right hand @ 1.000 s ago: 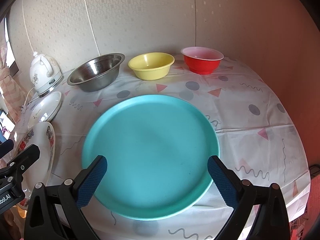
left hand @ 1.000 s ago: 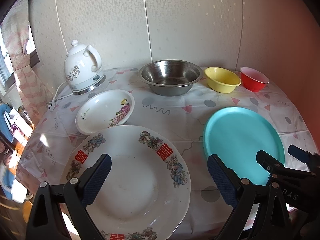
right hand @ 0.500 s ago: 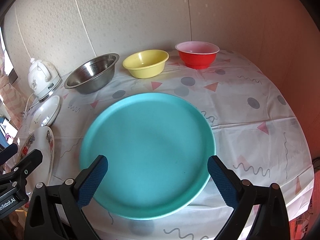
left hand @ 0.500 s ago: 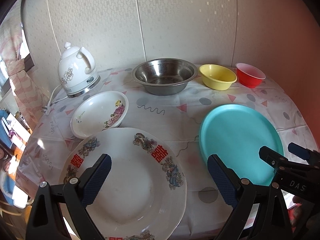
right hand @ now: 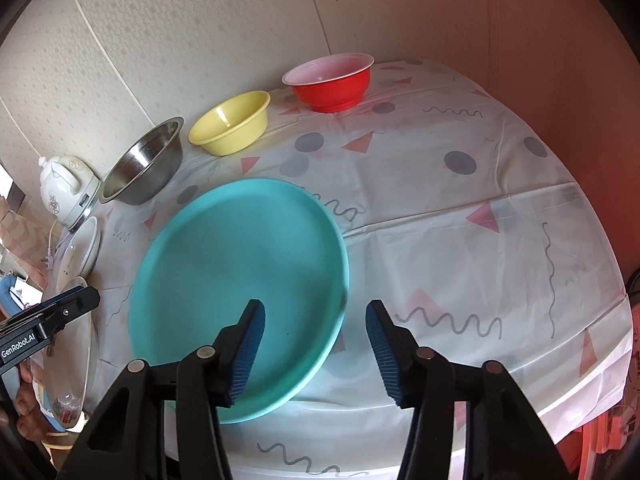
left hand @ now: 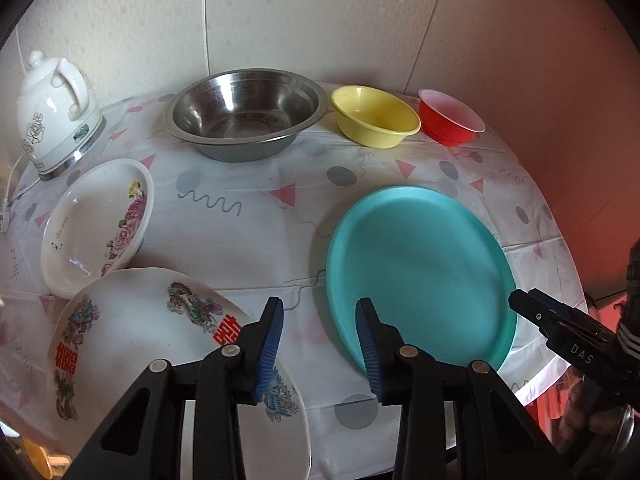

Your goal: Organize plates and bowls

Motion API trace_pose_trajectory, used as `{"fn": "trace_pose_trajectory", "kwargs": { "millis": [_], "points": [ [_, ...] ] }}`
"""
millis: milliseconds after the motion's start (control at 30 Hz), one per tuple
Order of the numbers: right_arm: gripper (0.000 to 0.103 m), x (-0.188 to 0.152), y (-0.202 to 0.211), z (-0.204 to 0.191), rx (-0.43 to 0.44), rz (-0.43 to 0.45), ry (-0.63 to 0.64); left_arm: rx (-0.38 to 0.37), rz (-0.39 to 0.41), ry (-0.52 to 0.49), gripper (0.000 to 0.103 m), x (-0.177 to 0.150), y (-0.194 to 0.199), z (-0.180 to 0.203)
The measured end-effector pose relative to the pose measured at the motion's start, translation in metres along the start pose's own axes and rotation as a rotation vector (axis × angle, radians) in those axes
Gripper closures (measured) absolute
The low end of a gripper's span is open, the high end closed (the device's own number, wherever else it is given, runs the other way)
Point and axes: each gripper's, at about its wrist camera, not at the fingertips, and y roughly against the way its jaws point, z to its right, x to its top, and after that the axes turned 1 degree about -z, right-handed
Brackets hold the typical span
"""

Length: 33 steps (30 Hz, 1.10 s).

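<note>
Where kettle [left hand: 54, 108] stands (far left), steel bowl [left hand: 244, 114], yellow bowl [left hand: 376, 116] alongside.

Black plastic left gripper [left hand: 320, 340], ribbed blue pads [left hand: 269, 346], silver screws; right gripper [right hand: 314, 344] matches, stamped "DAS".

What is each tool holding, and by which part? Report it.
Nothing is held. The left tool is open above the big white plate's right rim; the right tool is open astride the teal plate's right edge.
</note>
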Motion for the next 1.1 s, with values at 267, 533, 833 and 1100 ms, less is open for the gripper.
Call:
{"fn": "trace_pose_trajectory", "kwargs": {
  "millis": [267, 533, 833, 1100],
  "points": [
    [0.071, -0.003, -0.013, -0.004, -0.009, -0.047, 0.028, 0.02, -0.11, -0.03, 0.084, 0.02, -0.032, 0.003],
    [0.071, 0.005, -0.015, 0.011, 0.046, -0.065, -0.053, 0.001, -0.16, -0.06, 0.084, 0.027, -0.049, 0.007],
    [0.074, 0.008, -0.02, 0.001, 0.019, -0.059, 0.017, 0.026, -0.149, -0.095, 0.091, 0.027, -0.058, 0.009],
    [0.077, 0.024, -0.032, -0.025, 0.041, -0.073, 0.072, 0.066, -0.139, -0.028, 0.091, 0.037, -0.056, -0.017]
  ]
}}
